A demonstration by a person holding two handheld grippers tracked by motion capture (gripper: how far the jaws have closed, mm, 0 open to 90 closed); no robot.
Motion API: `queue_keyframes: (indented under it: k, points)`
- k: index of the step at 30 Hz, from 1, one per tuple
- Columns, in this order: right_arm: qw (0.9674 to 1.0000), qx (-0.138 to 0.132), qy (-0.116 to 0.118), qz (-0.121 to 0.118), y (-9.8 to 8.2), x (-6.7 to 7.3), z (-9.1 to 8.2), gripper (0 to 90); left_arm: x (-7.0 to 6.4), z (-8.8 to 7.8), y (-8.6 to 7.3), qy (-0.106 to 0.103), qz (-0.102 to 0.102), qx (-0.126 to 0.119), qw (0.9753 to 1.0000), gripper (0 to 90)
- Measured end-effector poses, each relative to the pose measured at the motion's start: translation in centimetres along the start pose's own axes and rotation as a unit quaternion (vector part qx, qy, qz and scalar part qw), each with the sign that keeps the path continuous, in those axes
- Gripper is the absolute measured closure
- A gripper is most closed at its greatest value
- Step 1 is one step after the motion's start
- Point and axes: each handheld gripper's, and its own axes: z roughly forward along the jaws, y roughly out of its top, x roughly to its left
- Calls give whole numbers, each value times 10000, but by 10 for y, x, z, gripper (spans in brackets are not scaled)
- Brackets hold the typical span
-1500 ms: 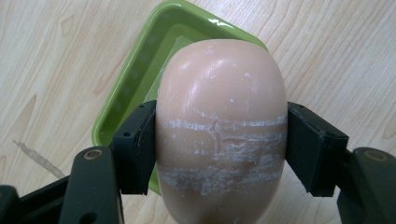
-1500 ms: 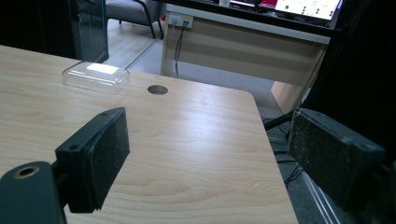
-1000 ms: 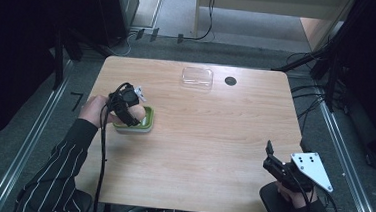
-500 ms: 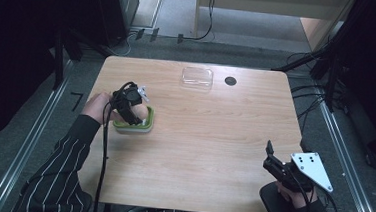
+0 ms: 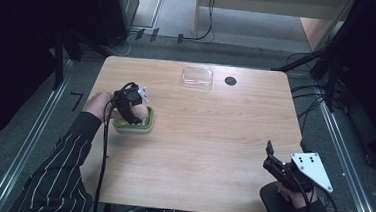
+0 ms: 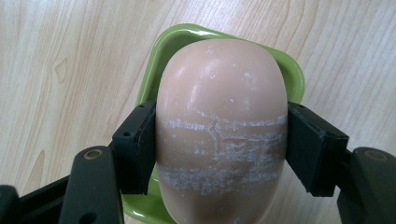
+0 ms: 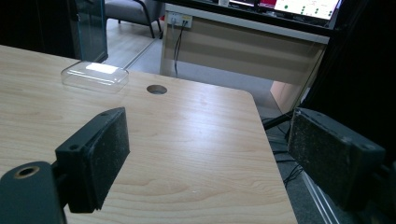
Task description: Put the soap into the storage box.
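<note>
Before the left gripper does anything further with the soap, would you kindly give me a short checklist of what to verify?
1. Left gripper fingers clamp both sides of the soap: ok.
2. Soap sits above the green dish: ok.
3. Soap is resting in the dish or lifted: cannot tell.
4. Right gripper open and holding nothing: ok.
5. Clear lid lies apart at the table's far edge, untouched: ok.

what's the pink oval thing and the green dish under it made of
Pink oval bar: probably soap, matte and waxy, with whitish scuff lines across it. Green dish: likely glossy plastic, with bright highlights along its smooth rim. Left gripper clamps the bar.
</note>
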Motion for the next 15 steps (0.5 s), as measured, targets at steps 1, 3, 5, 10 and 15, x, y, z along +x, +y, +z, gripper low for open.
queue_keyframes:
  k: [1,3,5,10,15]
  points:
    - [10000,0,1,0,0,0,0,135,1,1,0,14,12,-14,10000,336]
    - [10000,0,-3,2,0,0,0,136,2,3,-1,34,40,9,10000,336]
    - [10000,-2,-4,5,0,0,0,135,4,5,-3,35,21,-10,10000,336]
    - [10000,3,-5,-1,0,0,0,136,7,10,-5,-24,50,-44,10000,336]
    - [10000,5,-10,-1,0,0,0,135,9,12,-8,-63,25,-77,9999,336]
